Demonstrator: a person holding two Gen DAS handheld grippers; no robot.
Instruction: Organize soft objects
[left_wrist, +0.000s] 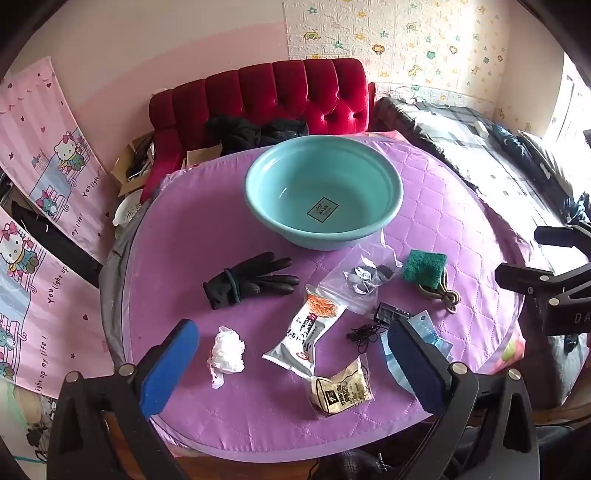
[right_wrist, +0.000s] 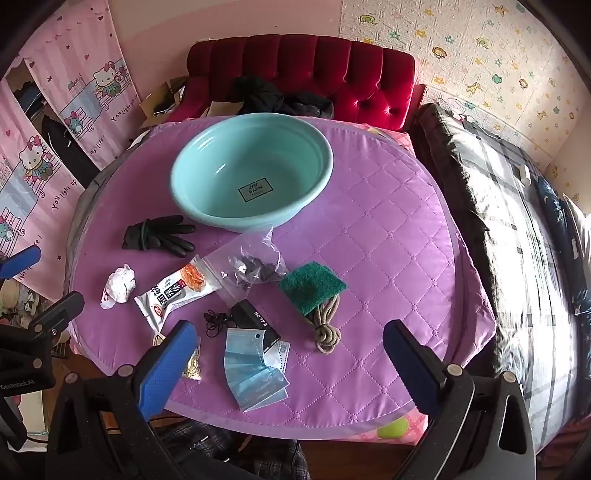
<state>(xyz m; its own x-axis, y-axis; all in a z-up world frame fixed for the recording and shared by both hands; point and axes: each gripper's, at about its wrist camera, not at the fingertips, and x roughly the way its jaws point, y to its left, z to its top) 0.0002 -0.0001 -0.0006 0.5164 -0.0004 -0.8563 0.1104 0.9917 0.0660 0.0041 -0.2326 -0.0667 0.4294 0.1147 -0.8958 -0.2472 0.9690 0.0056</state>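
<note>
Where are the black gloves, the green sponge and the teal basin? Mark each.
black gloves (left_wrist: 248, 282), left wrist view, on the palm.
green sponge (right_wrist: 312, 287), right wrist view, top face.
teal basin (right_wrist: 207, 147), right wrist view, inner wall.

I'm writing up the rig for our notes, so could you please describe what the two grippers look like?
Both look identical: the left gripper and right gripper have matte black angular frames with silver bolts and flat fingers faced in textured blue pads. White lettering marks each black body.
</note>
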